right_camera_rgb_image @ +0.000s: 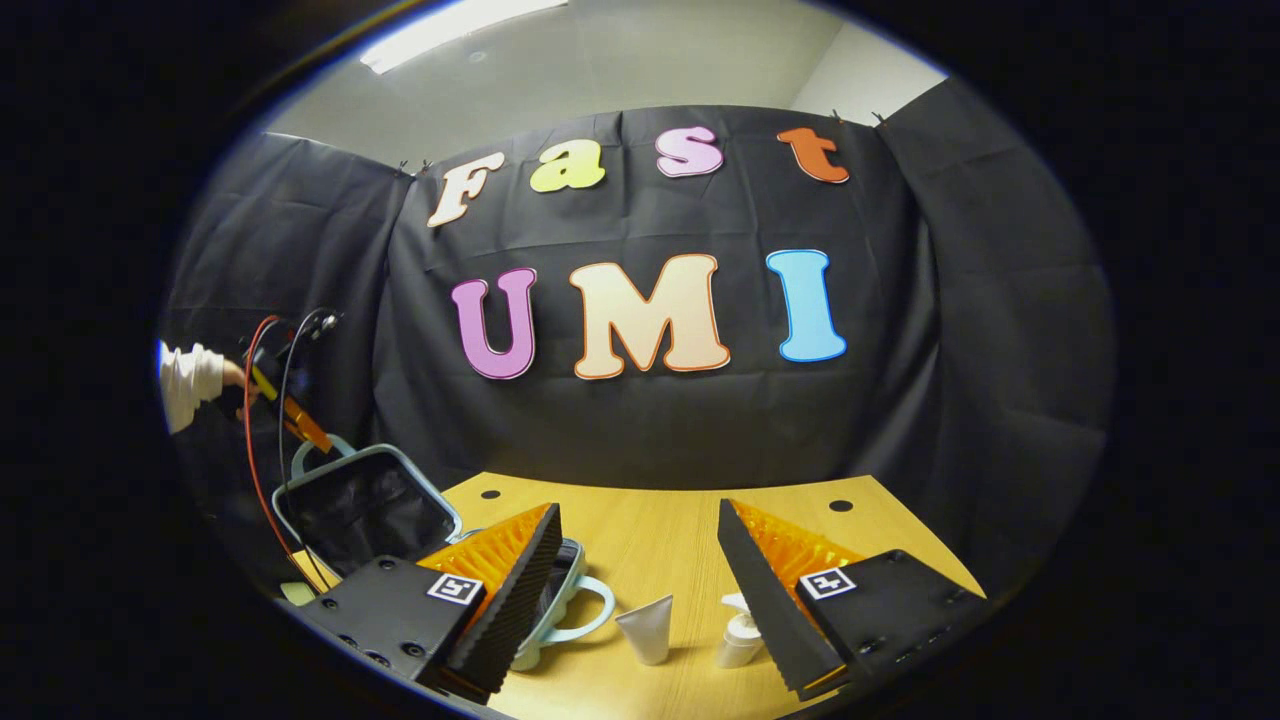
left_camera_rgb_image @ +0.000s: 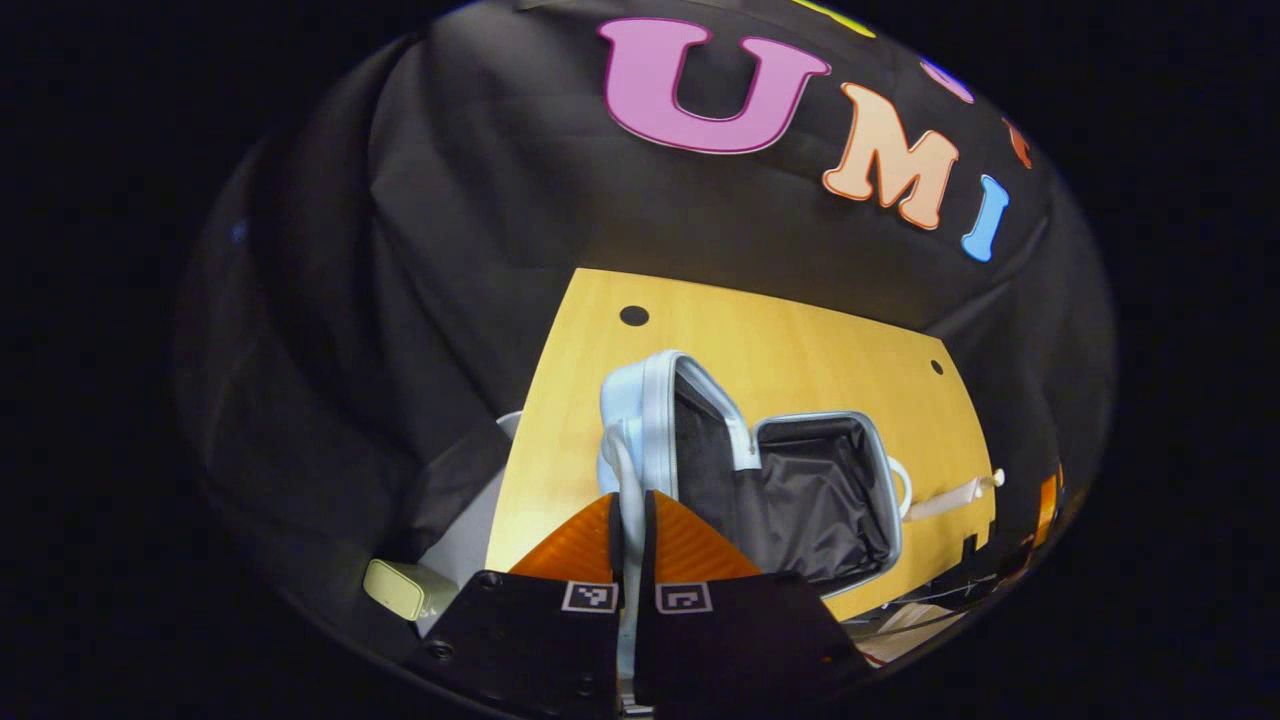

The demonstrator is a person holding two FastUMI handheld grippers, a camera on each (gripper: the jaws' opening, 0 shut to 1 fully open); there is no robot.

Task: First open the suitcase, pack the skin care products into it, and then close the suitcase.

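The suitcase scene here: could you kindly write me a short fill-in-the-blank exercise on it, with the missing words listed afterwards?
1. The suitcase lies on the table with its lid ____.
2. The left gripper is shut on the suitcase's ____.
3. The right gripper hovers with its jaws ____.
4. A white tube and a pump bottle stand on the ____.

Missing words: open; handle; open; table.
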